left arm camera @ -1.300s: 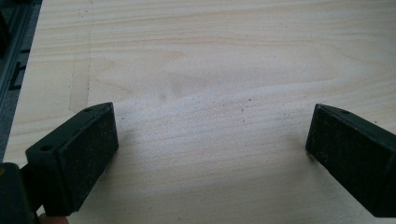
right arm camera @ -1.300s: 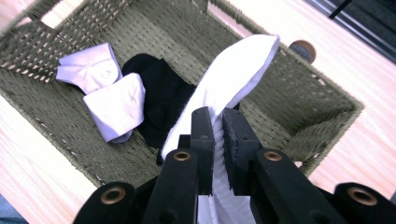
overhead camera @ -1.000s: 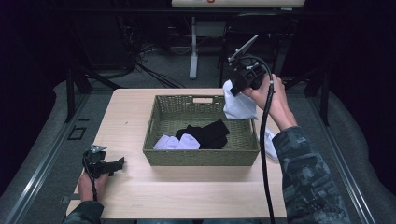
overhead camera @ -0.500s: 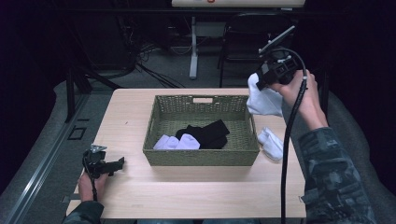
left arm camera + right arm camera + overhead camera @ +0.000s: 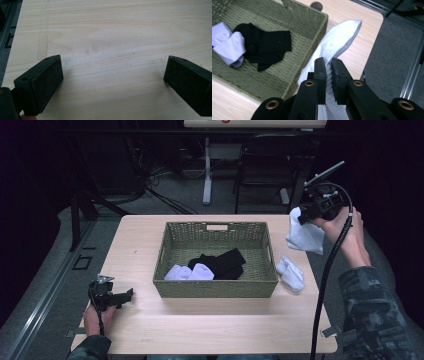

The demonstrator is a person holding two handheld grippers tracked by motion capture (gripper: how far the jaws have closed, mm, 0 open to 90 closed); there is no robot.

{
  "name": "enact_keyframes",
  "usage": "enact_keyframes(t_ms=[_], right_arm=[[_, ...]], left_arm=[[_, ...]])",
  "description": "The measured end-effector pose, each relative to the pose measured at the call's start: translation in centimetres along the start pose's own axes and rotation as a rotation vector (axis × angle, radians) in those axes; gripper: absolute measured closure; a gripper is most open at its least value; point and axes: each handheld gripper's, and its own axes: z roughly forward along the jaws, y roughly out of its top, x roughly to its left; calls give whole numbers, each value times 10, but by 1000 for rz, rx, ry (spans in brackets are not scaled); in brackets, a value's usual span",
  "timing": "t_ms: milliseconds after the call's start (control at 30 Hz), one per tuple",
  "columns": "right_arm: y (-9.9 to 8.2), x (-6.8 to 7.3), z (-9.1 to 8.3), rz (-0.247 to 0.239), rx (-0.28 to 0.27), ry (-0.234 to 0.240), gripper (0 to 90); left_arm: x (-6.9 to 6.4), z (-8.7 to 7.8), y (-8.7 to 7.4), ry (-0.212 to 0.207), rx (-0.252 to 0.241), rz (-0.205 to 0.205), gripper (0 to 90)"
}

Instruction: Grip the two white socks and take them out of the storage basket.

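Note:
My right gripper (image 5: 302,218) (image 5: 328,65) is shut on a white sock (image 5: 305,236) (image 5: 337,41), which hangs in the air past the right end of the green wicker basket (image 5: 215,287) (image 5: 310,25). In the basket lie black socks (image 5: 223,262) (image 5: 265,43) and a rolled white pair (image 5: 189,272) (image 5: 227,42). Another white sock (image 5: 290,273) rests on the table just right of the basket. Low at the table's front left corner, my left gripper (image 5: 128,293) (image 5: 112,75) is open over bare wood, nothing between its jaws.
The light wooden table (image 5: 210,330) (image 5: 112,32) has free room in front of the basket. Behind the table stand a chair (image 5: 270,165) and a stand (image 5: 207,175) with cables on the grey floor. A metal rail (image 5: 45,290) runs along the left.
My right hand has carried the white sock to the right, from the basket's back right corner to beyond the table's right edge. The left gripper has stayed put.

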Motion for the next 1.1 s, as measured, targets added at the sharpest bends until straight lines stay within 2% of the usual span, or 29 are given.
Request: enact_keyframes(t_ms=[200, 267, 533, 700, 800, 933, 967, 1100], right_arm=[[-14, -14, 24, 45, 32, 2, 833], [-20, -16, 37, 51, 52, 5, 833], [-36, -18, 84, 73, 104, 28, 832], [-46, -18, 111, 92, 110, 53, 831], [-52, -18, 129, 101, 132, 59, 829], [-59, -19, 146, 123, 137, 89, 823], [-62, -19, 151, 139, 123, 91, 822], [-68, -22, 163, 150, 132, 95, 802]], left_arm=[[0, 0, 0, 0, 0, 0, 21], [0, 0, 0, 1, 2, 3, 21], [0, 0, 0, 1, 2, 3, 21], [0, 0, 0, 0, 2, 2, 21], [0, 0, 0, 0, 1, 2, 22], [0, 0, 0, 0, 2, 2, 21], [0, 0, 0, 0, 2, 2, 21], [0, 0, 0, 0, 2, 1, 21]])
